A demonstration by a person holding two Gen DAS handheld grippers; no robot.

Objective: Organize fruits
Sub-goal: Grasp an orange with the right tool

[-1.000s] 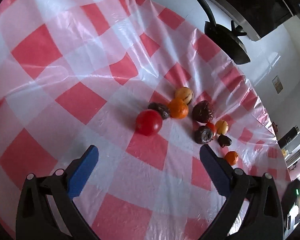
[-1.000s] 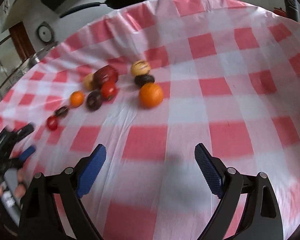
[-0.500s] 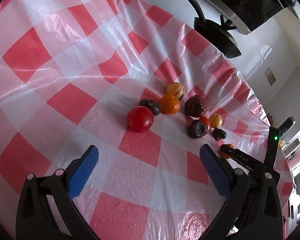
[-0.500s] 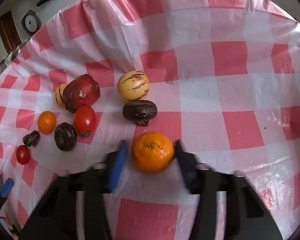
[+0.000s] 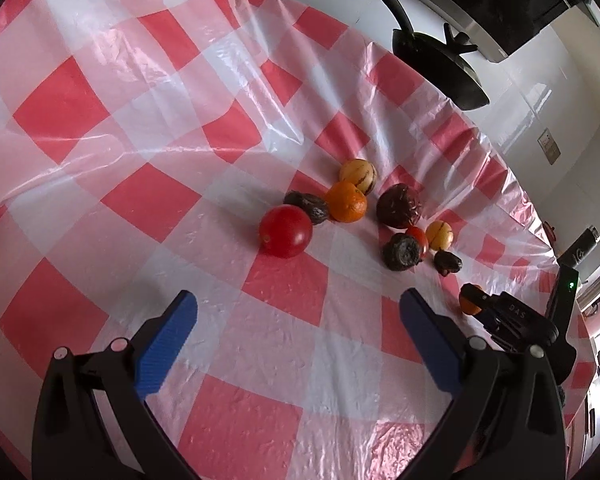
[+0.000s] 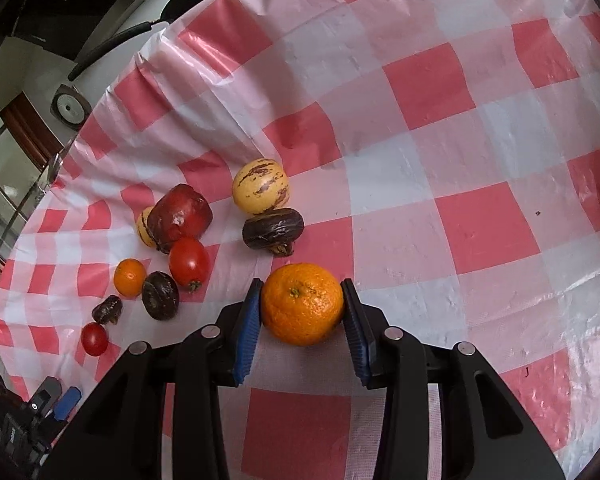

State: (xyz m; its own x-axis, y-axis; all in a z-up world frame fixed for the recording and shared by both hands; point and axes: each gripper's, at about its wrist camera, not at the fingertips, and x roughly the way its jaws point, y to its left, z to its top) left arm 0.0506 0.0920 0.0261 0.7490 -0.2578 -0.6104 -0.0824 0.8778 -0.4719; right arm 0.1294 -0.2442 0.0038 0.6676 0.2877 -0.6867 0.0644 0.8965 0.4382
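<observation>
The step in hand reads as the pick-up: the right gripper (image 6: pixel 302 316) has just been closing, and its jaws now pinch the large orange (image 6: pixel 302 303) from both sides, the blue pads (image 6: pixel 249 320) pressed against its flanks with the fruit's stem end facing up between them. The orange sits right at the tips of the jaws, not deep in the throat, so the hold is on its widest part; whether it rests on the checked tabletop (image 6: pixel 480 220) or is already clear of it cannot be told. Just ahead of the jaws lies a wrinkled dark fruit (image 6: pixel 273 229), with a striped yellow fruit (image 6: pixel 261 187) beyond it; off to the left of the jaws are a tomato (image 6: pixel 189 261), a small orange (image 6: pixel 129 277) and several other small fruits. The next move probably calls for a straight lift before any sideways carry, so the round, slippery orange does not roll out or knock the dark fruit in front. Where it should go is not shown. The left gripper (image 5: pixel 298 344) hangs over bare cloth with its jaws spread wide and nothing between them; a large red tomato (image 5: pixel 286 231) lies ahead of them, well apart.
</observation>
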